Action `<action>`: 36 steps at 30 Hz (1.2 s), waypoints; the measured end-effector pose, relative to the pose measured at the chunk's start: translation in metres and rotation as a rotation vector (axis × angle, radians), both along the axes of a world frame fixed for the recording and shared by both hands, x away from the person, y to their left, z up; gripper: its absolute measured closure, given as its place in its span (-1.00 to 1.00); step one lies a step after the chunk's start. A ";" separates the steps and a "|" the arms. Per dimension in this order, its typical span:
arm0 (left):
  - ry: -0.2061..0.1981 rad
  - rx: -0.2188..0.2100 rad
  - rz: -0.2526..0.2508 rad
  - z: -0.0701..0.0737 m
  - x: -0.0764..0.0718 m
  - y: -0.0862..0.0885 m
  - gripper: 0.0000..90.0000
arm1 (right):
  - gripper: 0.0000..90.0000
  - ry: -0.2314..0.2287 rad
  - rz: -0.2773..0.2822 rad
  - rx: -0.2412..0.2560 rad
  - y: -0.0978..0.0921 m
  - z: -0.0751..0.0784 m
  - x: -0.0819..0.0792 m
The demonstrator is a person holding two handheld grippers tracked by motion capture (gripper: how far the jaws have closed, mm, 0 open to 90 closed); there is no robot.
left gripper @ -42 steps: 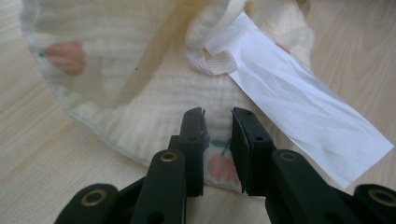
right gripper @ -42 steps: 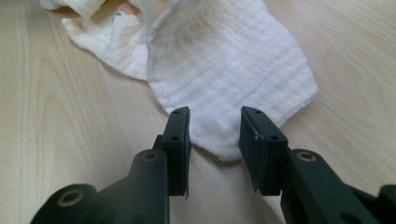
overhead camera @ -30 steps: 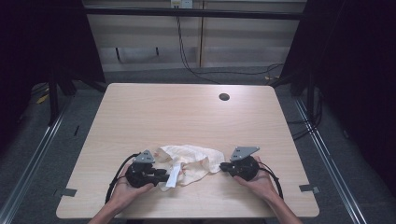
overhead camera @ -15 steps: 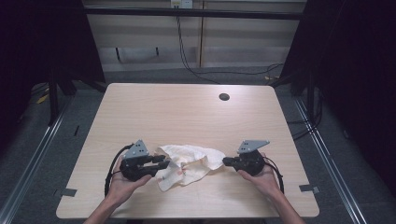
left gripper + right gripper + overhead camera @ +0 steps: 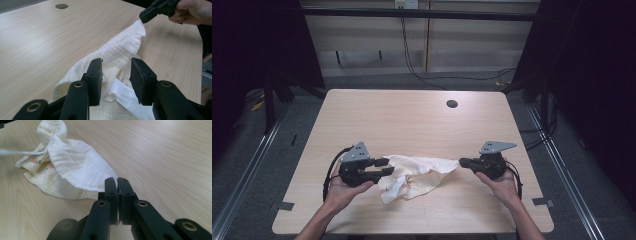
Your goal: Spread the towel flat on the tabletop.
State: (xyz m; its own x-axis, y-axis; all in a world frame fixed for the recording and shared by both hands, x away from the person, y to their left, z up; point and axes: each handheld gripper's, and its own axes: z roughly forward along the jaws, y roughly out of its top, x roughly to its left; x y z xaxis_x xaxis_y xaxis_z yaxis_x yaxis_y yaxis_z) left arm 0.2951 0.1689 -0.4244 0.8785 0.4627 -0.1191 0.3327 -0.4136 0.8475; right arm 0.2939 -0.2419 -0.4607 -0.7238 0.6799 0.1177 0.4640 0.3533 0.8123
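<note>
High view gives me the biggest thing first: one pale wooden surface (image 5: 412, 125), with a single round cable hole (image 5: 452, 104) up at about one o'clock from its middle. Everything I am working with sits low on it, toward six o'clock, close to the person's edge.

Next in size is the one cloth (image 5: 414, 175), a cream muslin square with a faint print, lying crumpled between the two hands. Its right corner is drawn out toward three o'clock in a taut point, which I read as the start of spreading it flat: one corner is being pulled away so the folds can open.

Then the two grippers. My right gripper (image 5: 463, 162) sits at the three o'clock end of the cloth, and in the right gripper view its jaws are pressed together with a thin edge of the fabric pinched between them; that hold is what keeps the corner lifted. My left gripper (image 5: 386, 166) is at the nine o'clock end, and the left gripper view shows its jaws standing apart with the bunched cloth lying just beyond and between them, nothing caught. I judge it is lined up to take the opposite corner, so both ends can be tensioned.

Smallest: one white tag or hem strip (image 5: 125, 96) pokes out of the folds near the left jaws.
</note>
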 end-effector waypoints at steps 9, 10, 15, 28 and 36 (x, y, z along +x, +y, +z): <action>0.053 0.155 -0.086 -0.033 0.021 -0.023 0.56 | 0.94 0.009 0.003 -0.001 0.000 -0.003 0.001; 0.047 0.153 -0.062 -0.034 0.024 -0.023 0.53 | 0.94 0.011 0.005 -0.001 0.001 -0.003 0.001; 0.070 0.152 -0.067 -0.041 0.036 -0.027 0.51 | 0.94 0.017 0.008 -0.009 0.002 -0.005 0.002; 0.148 0.173 -0.061 -0.063 0.043 -0.028 0.33 | 0.93 0.025 0.020 -0.018 0.004 -0.007 0.002; 0.044 0.104 -0.072 -0.039 0.026 -0.016 0.63 | 0.92 0.028 0.011 -0.018 0.002 -0.008 0.003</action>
